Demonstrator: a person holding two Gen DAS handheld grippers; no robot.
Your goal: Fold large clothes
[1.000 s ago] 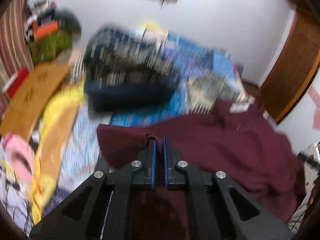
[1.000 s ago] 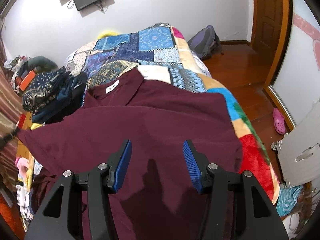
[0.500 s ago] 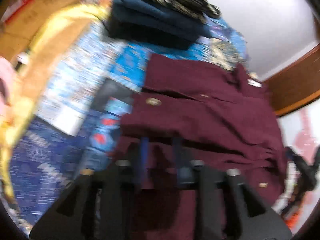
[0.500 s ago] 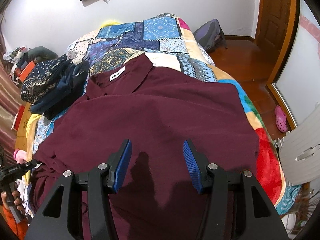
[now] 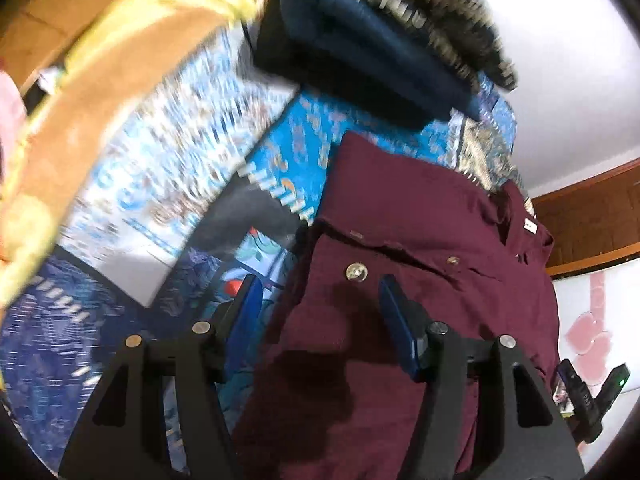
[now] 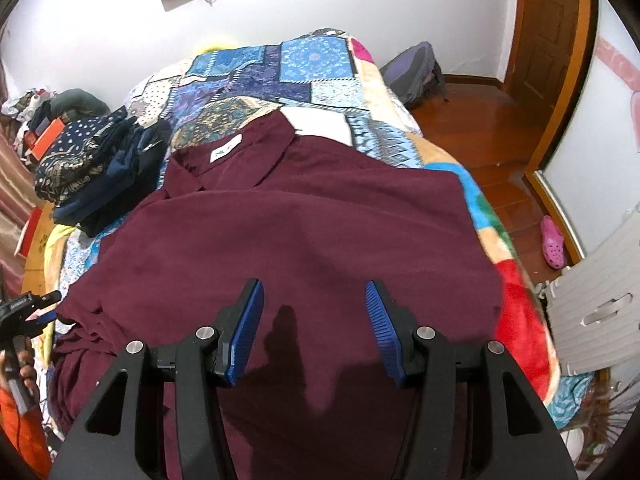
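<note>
A large maroon shirt (image 6: 300, 216) lies spread on the patchwork bedspread (image 6: 320, 64), collar and white label at the far end. In the left wrist view the same maroon shirt (image 5: 420, 240) shows its left side folded inward, with buttons along the placket. My left gripper (image 5: 320, 304) hovers over that folded edge, its jaws opening and nothing pressed between the blue pads. My right gripper (image 6: 314, 312) hangs open above the shirt's near part, holding nothing. The left gripper (image 6: 36, 308) also appears at the left edge of the right wrist view.
A stack of folded dark clothes (image 6: 96, 168) sits on the bed's left side, also seen as the dark clothes stack (image 5: 380, 52). A yellow-brown blanket (image 5: 112, 80) lies beyond the bed edge. A backpack (image 6: 412, 72), a pink shoe (image 6: 552, 240) and a wooden door (image 6: 548, 40) are on the right.
The left gripper was shut on a pinch of shirt, carried it down and across, then let go and opened; the shirt's side now lies folded. The right gripper stayed still.
</note>
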